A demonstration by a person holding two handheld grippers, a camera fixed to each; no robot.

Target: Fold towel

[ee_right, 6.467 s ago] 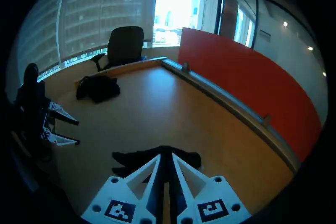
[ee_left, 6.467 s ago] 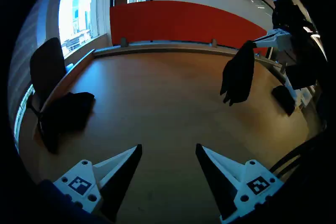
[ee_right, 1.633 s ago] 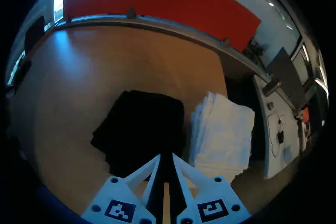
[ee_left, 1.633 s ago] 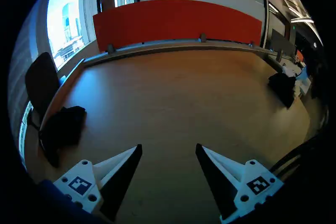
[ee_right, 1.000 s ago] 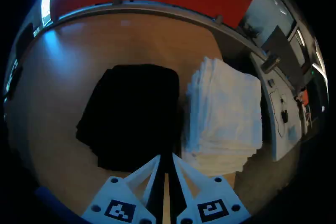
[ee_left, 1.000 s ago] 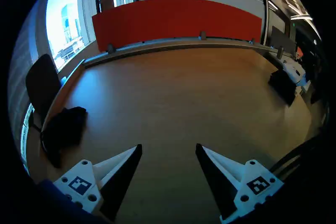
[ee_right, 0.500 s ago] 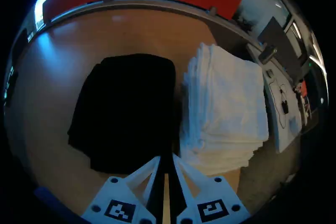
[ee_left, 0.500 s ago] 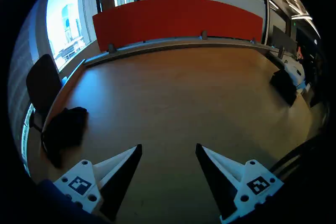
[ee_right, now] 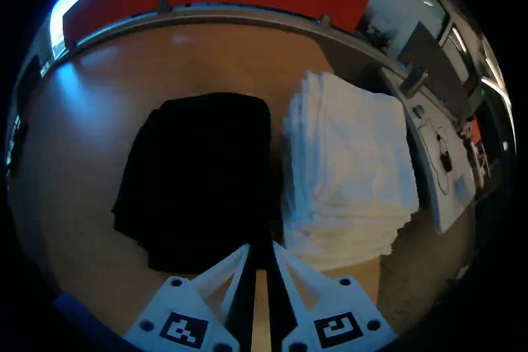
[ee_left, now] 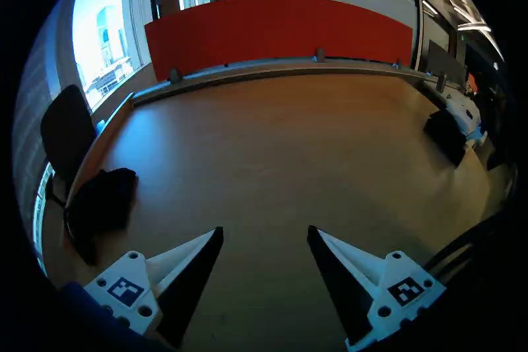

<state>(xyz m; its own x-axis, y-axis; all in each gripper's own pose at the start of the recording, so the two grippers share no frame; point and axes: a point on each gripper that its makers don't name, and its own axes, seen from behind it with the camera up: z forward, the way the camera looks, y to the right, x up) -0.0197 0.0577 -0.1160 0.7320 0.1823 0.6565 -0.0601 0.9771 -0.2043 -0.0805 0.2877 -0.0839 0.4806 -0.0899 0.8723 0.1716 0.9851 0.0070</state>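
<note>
Black towel (ee_right: pixel 198 180) lies folded just beside white towel stack (ee_right: pixel 350 174).

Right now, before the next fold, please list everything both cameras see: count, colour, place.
table: one, brown wood, under everything.
black towels: one folded stack, black, middle of the right gripper view.
white towels: one folded stack, white, close beside the black towels' right.
cloth heap: one, black, table's left edge, left gripper view.
office chair: one, black, behind that edge.
partition: one, red, along the table's far edge.
left gripper: one, white and black, open above bare table.
right gripper: one, white and black, fingers nearly together at the black towels' near edge.
</note>
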